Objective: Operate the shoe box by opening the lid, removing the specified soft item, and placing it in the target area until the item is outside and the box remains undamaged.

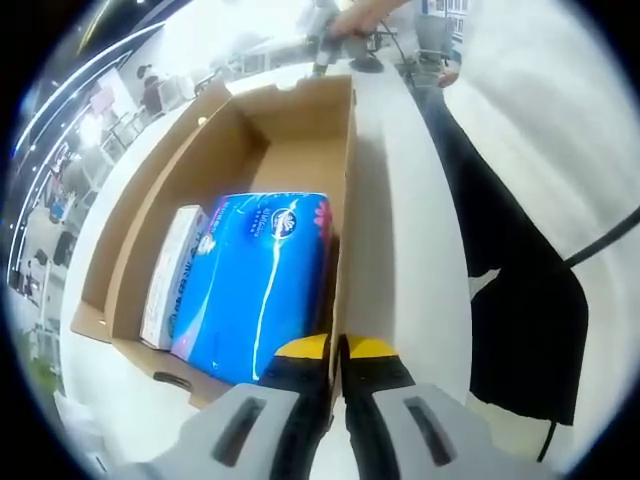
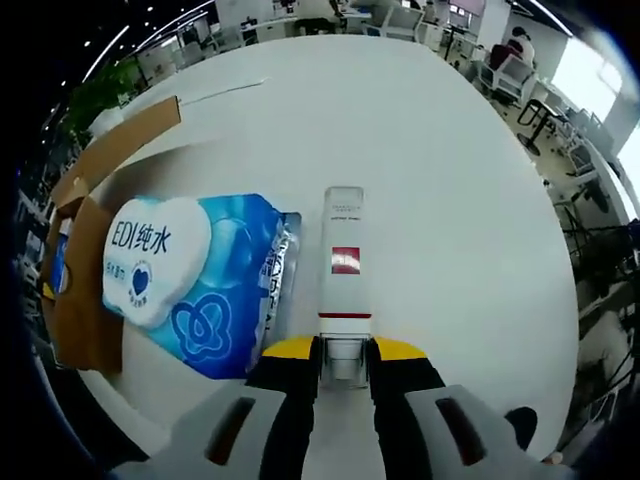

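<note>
The open cardboard shoe box (image 1: 300,140) lies on a white table. Inside it are a blue tissue pack (image 1: 260,280) and, to its left, a white carton (image 1: 175,275). My left gripper (image 1: 337,350) is shut on the box's right wall, one yellow-tipped jaw inside and one outside. My right gripper (image 2: 344,352) is shut on the near end of a slim white carton with a red label (image 2: 343,260), which points away over the table. A blue-and-white wet-wipe pack (image 2: 190,285) lies on the table just left of it, next to the shoe box (image 2: 85,270).
The round white table (image 2: 450,180) stretches wide beyond and right of the slim carton. A person in dark trousers (image 1: 520,300) stands close to the table's edge, right of the box, with a hand (image 1: 365,18) near its far end. Office desks and chairs stand behind.
</note>
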A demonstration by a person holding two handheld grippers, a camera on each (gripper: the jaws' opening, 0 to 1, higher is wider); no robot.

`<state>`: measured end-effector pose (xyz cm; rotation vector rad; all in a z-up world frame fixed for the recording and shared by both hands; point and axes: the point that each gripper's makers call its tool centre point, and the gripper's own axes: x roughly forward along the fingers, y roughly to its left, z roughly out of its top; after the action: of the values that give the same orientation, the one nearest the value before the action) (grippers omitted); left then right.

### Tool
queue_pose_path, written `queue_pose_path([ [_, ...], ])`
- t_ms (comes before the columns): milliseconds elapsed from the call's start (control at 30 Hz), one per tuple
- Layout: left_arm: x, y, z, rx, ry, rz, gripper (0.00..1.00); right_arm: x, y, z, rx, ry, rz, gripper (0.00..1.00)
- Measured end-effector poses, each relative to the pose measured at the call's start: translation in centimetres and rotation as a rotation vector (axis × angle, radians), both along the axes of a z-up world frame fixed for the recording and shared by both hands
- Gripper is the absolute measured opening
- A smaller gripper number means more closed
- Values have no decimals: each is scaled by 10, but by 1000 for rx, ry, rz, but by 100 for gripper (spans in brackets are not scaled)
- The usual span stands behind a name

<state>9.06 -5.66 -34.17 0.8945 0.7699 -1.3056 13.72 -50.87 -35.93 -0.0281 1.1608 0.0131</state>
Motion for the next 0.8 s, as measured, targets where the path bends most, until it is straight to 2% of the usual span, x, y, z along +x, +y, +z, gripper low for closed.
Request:
queue_pose_path([
  [400,1,0,-1,-1,-3,5,4,1,0,-1,9,-13,-40,18],
  [467,1,0,-1,-1,-6,6,4,0,0,-1,2,-5,-22,18],
  [800,1,1,-1,1,-11,13,4,1,1,-1,21,3,-61,20],
])
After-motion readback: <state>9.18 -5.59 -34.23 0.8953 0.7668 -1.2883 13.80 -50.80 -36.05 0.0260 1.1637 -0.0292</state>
